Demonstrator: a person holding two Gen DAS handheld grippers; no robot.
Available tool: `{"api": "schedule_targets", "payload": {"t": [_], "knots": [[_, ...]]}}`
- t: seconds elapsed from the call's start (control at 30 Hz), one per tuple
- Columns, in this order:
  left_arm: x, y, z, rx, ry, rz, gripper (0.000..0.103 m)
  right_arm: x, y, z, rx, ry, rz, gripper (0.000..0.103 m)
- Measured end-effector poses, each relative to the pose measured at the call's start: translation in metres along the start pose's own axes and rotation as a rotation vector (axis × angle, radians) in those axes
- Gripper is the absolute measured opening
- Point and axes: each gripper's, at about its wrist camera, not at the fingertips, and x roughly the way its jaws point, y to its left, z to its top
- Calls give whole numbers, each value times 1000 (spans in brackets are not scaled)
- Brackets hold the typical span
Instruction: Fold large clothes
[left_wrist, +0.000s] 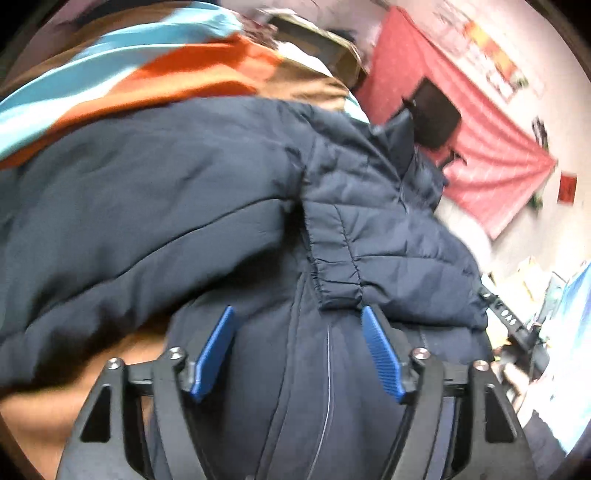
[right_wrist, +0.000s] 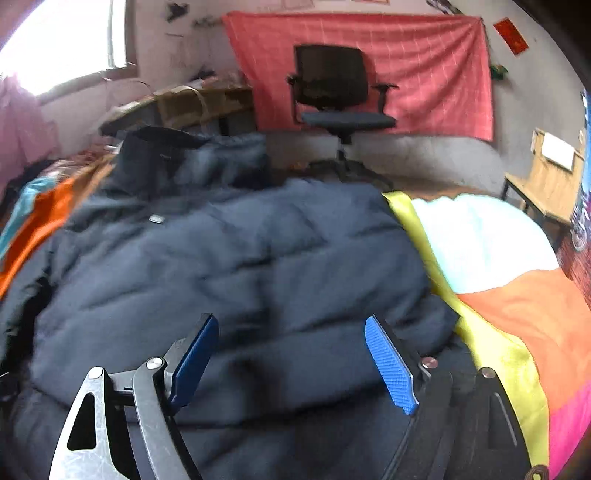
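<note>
Navy, quilted fabric fills both views: a large padded jacket (left_wrist: 184, 206) is spread over a bed covered by a striped blanket (left_wrist: 155, 74) in orange, pale blue, yellow and pink. No box or basket holding anything can be made out; cardboard boxes (right_wrist: 192, 103) are seen stacked against the far wall, but their contents cannot be told. In the left wrist view the left gripper (left_wrist: 299, 354) is held with its blue pads wide apart above the jacket's front, with nothing between them; an elastic sleeve cuff (left_wrist: 336, 284) lies just ahead of the right-hand pad, and a zip line runs down between the fingers. In the right wrist view the right gripper (right_wrist: 295, 362) is likewise spread open over the jacket's (right_wrist: 229, 266) puffed body, with nothing clamped. The collar (right_wrist: 166, 144) is shown standing up at the far end only in that view, as is the blanket's (right_wrist: 517, 314) bare yellow, white and orange part, lying free beside the jacket's right edge. An office chair (right_wrist: 336, 92) and a red cloth (right_wrist: 424, 66) hung on the wall are seen upright there, while the left view shows them tilted and blurred. A wooden table (right_wrist: 546, 184) is seen beyond the bed's right corner.
</note>
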Motion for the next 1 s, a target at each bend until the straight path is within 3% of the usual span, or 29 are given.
{"api": "schedule_targets", "payload": {"t": [0.13, 0.23, 0.3, 0.43, 0.63, 0.7, 0.77, 0.9, 1.0], "knots": [[-28, 26, -4, -123, -14, 55, 72, -13, 58, 3, -89, -8, 126, 86], [-60, 61, -17, -309, -105, 102, 72, -19, 113, 0, -199, -14, 215, 87], [-78, 86, -28, -442, -177, 95, 72, -18, 140, -5, -251, -13, 248, 87], [-101, 124, -39, -611, -270, 167, 72, -5, 184, -14, -300, 7, 269, 87], [-104, 144, -30, -682, -316, 275, 71, 20, 231, -24, -401, 11, 219, 87], [-99, 142, -28, -678, -320, 317, 65, 33, 239, -28, -427, 40, 200, 87], [-93, 143, -28, -636, -307, 365, 21, 46, 243, -36, -450, 74, 168, 88], [-97, 140, -25, -607, -342, 365, 7, 59, 239, -47, -453, 74, 160, 91], [-112, 119, -12, -486, -431, 370, 5, 60, 237, -51, -450, 65, 172, 95]]}}
